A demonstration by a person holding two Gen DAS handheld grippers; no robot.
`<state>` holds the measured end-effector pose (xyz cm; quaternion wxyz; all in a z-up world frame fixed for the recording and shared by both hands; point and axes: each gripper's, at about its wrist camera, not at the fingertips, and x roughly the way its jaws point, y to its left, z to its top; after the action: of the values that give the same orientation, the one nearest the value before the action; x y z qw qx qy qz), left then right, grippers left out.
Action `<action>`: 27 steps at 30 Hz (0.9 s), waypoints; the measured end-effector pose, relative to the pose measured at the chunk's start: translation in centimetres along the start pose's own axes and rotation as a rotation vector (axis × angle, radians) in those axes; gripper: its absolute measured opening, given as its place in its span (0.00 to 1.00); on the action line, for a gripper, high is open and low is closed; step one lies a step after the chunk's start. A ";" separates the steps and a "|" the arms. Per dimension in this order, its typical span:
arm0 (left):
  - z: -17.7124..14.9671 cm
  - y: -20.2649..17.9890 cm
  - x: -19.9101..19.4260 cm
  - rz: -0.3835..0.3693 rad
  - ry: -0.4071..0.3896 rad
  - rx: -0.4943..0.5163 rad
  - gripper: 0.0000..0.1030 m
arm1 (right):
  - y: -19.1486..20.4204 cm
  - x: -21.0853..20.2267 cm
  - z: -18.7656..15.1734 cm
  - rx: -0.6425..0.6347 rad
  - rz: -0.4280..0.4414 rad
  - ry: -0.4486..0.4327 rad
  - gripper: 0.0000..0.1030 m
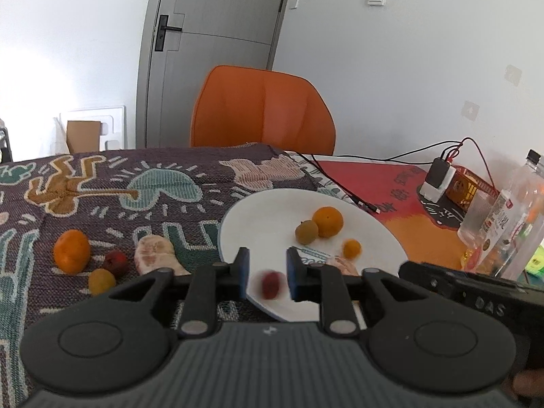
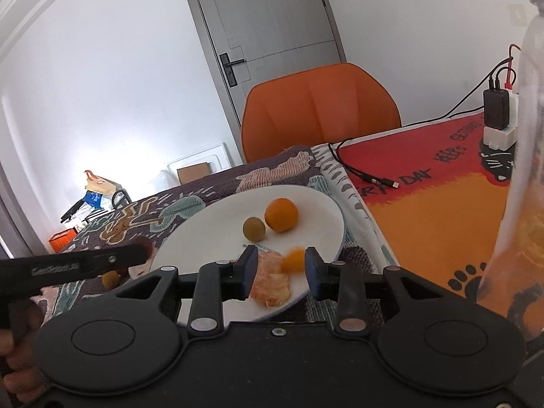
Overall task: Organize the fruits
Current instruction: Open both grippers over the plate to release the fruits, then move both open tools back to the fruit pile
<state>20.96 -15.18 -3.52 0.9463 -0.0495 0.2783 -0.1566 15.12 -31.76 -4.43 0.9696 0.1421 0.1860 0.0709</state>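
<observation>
Two cloths are covering the table: a patterned woven cloth (image 1: 102,183) on the left and a red-and-orange mat (image 2: 425,197) on the right. An orange chair (image 1: 261,108) is standing behind them. A white plate (image 1: 272,217) is lying on the woven cloth near where the two meet, and a clear bottle (image 1: 503,221) is standing on the mat, far right.

The left gripper (image 1: 267,272) is hovering over the plate's near edge. Its jaws are standing slightly apart, with a blurred small red fruit (image 1: 271,284) between them and clear of both pads, so nothing is gripped. The right gripper (image 2: 281,268) is hanging over the same edge. Its jaws are standing somewhat wider, gripping nothing. A peeled citrus piece (image 2: 272,284) is lying on the plate below them, and a blurred small orange fruit (image 2: 294,260) is showing just inside the right-hand finger.

Further back on the plate, a large orange (image 1: 327,221) is sitting touching a green-brown fruit (image 1: 306,232).

Left of the plate, on the woven cloth, a second orange (image 1: 72,251), a pale peeled chunk (image 1: 154,255), a dark red fruit (image 1: 116,262) and a yellowish fruit (image 1: 101,281) are lying close together.
</observation>
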 end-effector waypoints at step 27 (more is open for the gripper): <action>-0.7 4.7 -7.2 0.110 -0.072 -0.074 0.67 | 3.3 -2.5 -0.7 0.009 0.060 -0.052 0.79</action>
<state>16.16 -8.40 -1.29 0.9604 -0.0747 0.2519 -0.0923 12.30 -28.88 -3.24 0.9709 0.1538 0.1567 0.0955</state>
